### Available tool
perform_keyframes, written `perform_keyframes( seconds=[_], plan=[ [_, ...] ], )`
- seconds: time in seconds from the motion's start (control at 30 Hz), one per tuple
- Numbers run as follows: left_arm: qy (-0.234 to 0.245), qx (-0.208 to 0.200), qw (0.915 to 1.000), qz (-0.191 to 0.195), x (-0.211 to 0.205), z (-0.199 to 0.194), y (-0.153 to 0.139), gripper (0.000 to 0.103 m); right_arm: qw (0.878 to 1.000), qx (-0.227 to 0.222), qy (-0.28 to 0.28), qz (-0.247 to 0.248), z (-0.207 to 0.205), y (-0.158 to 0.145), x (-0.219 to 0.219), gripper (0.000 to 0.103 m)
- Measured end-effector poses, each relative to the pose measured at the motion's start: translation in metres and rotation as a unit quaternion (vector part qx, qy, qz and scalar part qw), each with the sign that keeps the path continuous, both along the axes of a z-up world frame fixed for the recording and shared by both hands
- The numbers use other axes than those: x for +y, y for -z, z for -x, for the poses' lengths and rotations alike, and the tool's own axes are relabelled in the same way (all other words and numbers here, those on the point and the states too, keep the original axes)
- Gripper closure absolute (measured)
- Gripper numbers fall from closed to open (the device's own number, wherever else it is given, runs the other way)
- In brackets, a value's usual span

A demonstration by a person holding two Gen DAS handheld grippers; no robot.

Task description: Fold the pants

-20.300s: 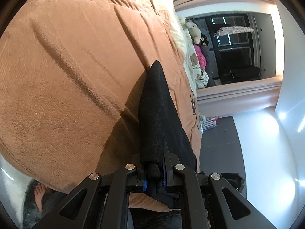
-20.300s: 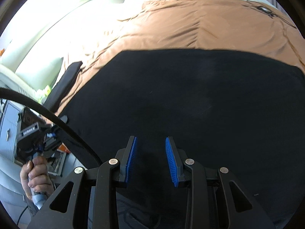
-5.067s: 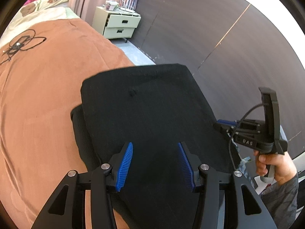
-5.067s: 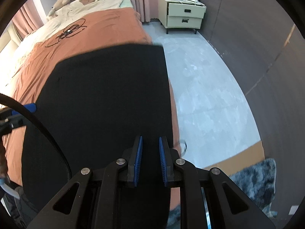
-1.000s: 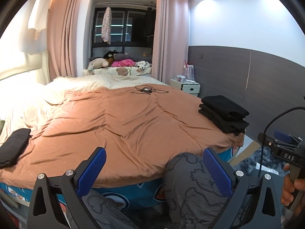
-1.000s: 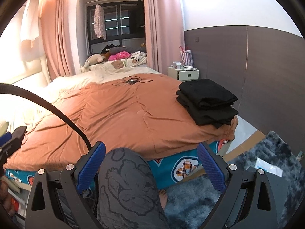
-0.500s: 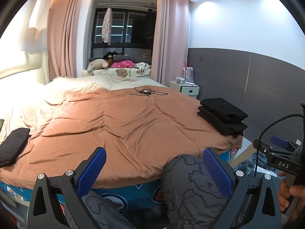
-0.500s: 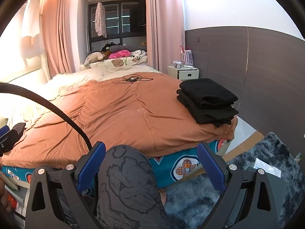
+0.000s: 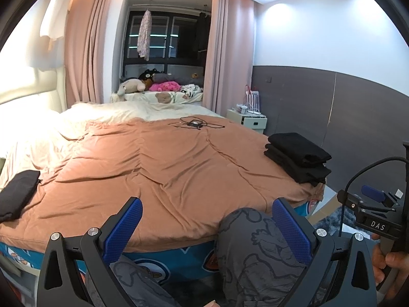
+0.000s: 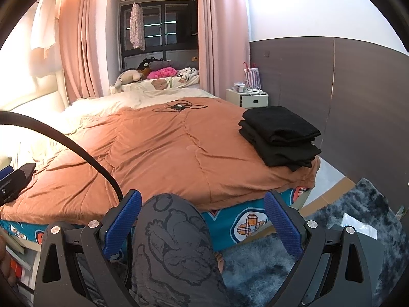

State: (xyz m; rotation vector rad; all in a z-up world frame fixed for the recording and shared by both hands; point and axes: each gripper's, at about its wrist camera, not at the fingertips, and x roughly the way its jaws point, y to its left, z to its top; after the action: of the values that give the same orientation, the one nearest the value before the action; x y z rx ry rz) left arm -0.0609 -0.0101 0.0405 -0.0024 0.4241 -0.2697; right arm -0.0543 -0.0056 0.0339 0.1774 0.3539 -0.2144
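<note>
Lying folded, stacked: black pants (image 10: 280,134) at bed (image 10: 158,153) corner.

The person's hand (image 9: 391,263) is cut off by the frame's edge.

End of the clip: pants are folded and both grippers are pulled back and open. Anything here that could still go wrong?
Two mild risks. The folded black pants sit stacked at the corner of the bed, close to its edge, so a nudge or a tug on the brown cover could tip them to the floor. The black cable arcs in front of the right gripper; it might snag. The left gripper hangs open, away from everything.
</note>
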Motion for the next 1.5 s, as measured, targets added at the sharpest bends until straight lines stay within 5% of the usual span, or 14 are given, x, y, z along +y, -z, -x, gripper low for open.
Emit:
perform_keyframes(
  seconds=[1.5],
  plan=[
    [-0.02,-0.014,0.9996,0.013,0.015,0.019,-0.005,0.001,1.0,0.006,0.001,0.002,0.002,-0.005,0.015,0.006]
  ],
)
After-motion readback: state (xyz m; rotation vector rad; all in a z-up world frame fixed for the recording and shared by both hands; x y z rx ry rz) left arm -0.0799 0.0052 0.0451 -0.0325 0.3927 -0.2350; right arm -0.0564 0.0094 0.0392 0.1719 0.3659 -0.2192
